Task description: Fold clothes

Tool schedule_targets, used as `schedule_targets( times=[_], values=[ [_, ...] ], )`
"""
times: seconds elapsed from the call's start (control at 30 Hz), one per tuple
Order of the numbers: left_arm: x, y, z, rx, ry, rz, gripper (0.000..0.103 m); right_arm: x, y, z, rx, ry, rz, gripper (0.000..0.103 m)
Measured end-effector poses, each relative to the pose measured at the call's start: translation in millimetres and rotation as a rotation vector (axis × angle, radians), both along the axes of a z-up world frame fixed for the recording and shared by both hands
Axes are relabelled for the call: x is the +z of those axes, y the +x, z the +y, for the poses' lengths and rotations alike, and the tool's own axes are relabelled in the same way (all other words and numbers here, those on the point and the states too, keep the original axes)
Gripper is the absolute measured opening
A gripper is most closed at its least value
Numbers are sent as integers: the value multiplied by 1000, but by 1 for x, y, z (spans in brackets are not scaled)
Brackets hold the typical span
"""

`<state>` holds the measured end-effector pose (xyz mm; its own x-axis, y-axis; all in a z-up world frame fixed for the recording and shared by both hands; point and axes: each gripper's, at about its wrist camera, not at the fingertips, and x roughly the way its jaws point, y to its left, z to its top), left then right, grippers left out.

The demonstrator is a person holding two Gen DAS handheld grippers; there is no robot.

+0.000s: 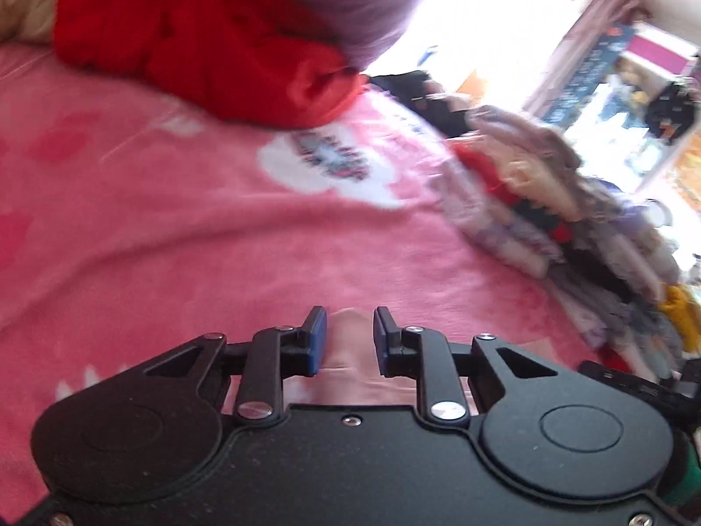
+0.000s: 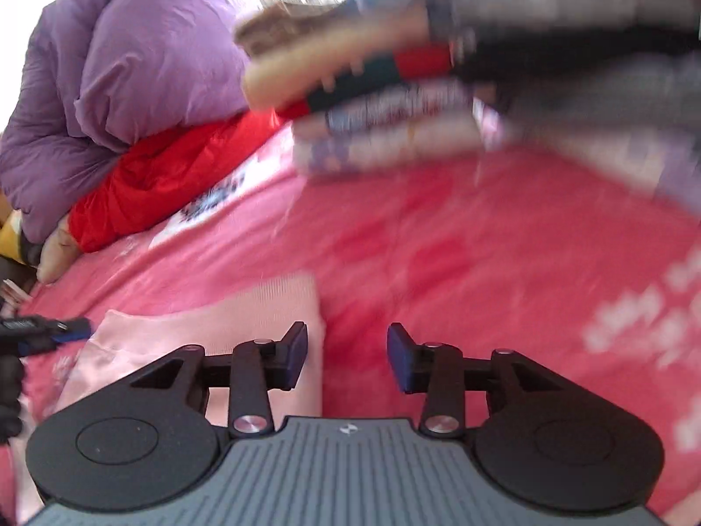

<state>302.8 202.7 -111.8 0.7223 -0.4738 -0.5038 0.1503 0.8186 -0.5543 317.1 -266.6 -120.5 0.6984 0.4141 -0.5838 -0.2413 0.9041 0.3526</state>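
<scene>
Black, hinged linkages and blue rubber pads make up the left gripper (image 1: 349, 337), which fills the bottom of its own view, angled downward over a soft pink fleece blanket (image 1: 184, 228) printed with white patches. Its jaws stand a little apart, and a fold of the pale pink knitted garment (image 1: 346, 350) lies in the gap; the pads do not visibly press on it, though blur makes this hard to judge.

From the other wrist view, the right gripper (image 2: 347, 353) has a ribbed grey body and the same black arms, also tilted down. Its jaws are parted wider, with only blanket between them; the garment's ribbed, straight right edge (image 2: 263, 320) lies under and just beside the left finger. The left gripper's blue tip (image 2: 72, 331) shows at the garment's far left corner.

Beyond, a blurred stack of folded clothes (image 2: 385, 101) sits on the blanket. A glossy red quilted jacket (image 1: 192, 44) lies beneath a puffy lilac duvet (image 2: 131, 57).
</scene>
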Motion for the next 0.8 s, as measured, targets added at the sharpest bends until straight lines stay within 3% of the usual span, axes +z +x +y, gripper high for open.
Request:
schedule_targets(
  times=[0.07, 0.13, 0.17, 0.23, 0.27, 0.33, 0.4, 0.57, 0.8],
  values=[
    [-1, 1, -16, -56, 29, -8, 20, 6, 0, 0, 68, 41, -31, 39],
    [-18, 12, -26, -18, 124, 93, 22, 5, 5, 8, 145, 87, -30, 35],
    [-28, 16, -28, -4, 176, 134, 20, 0, 9, 16, 145, 73, 4, 35],
    [-30, 16, -27, 7, 160, 130, 15, -22, 21, 24, 64, -40, 123, 33],
    [-24, 15, -27, 6, 152, 114, 17, -32, 23, 18, 51, -13, 145, 30],
    [-11, 7, -26, 20, 149, 54, 33, -25, 22, 3, 17, 84, 164, 31],
    [-5, 2, -26, 34, 131, 21, 40, 1, 11, -3, 13, 21, 87, 36],
    [9, -16, -47, -16, 141, -47, 42, 35, -40, -52, -88, 43, -1, 51],
    [23, -76, -136, -248, 235, -149, 43, 11, -152, -129, -350, 235, 45, 54]
  ],
)
